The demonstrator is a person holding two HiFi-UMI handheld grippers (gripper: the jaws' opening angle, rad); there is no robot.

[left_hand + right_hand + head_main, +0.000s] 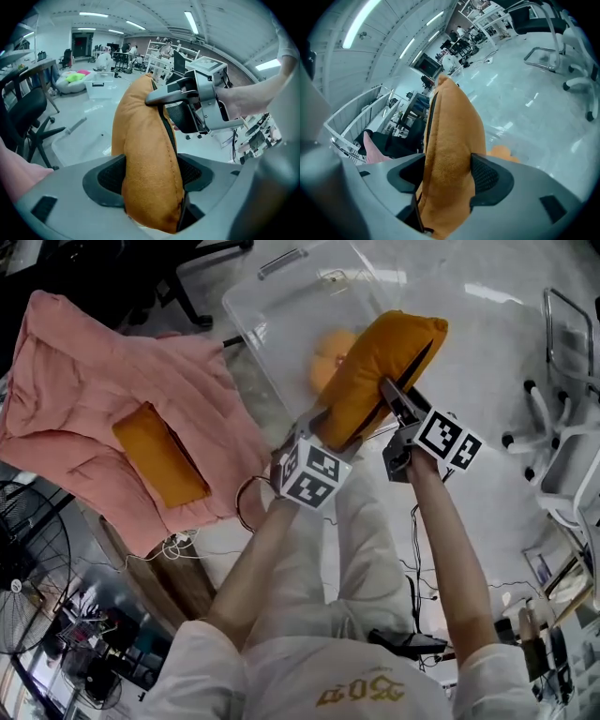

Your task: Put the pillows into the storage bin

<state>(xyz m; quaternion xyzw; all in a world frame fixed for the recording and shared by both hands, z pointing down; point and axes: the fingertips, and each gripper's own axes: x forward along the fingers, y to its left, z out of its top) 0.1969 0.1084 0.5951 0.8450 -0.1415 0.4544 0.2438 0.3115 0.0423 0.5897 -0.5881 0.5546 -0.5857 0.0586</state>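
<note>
Quilt point(103, 390), pink and rumpled, at the far left of the head view; a flat orange pillow point(161, 454) lies on it, well apart from the bin. Right of the quilt, my left claw point(317, 432) is clamped on the lower end of a second orange cushion, the held pillow point(380, 371). In the left gripper view both ribbed pads point(192, 171) press into its fabric, the jaws standing part-way apart with the stuffing bulging between them. The held pillow is off the floor and tilted, its dark zip edge turned toward my right side. In the head view it overlaps the near side of the clear storage bin point(309, 292). Through the bin's wall a third pillow point(328, 357) shows, orange and already inside. Further right, my right claw point(396, 401) grips the same held pillow at its zippered side. The right gripper view shows the cushion squeezed between both pads point(487, 176), jaws likewise part-way apart. The two claws sit near each other, the left at the bottom end, the right a little higher. At the far right stands a white-framed chair point(562, 437) on the pale floor point(487, 343).
</note>
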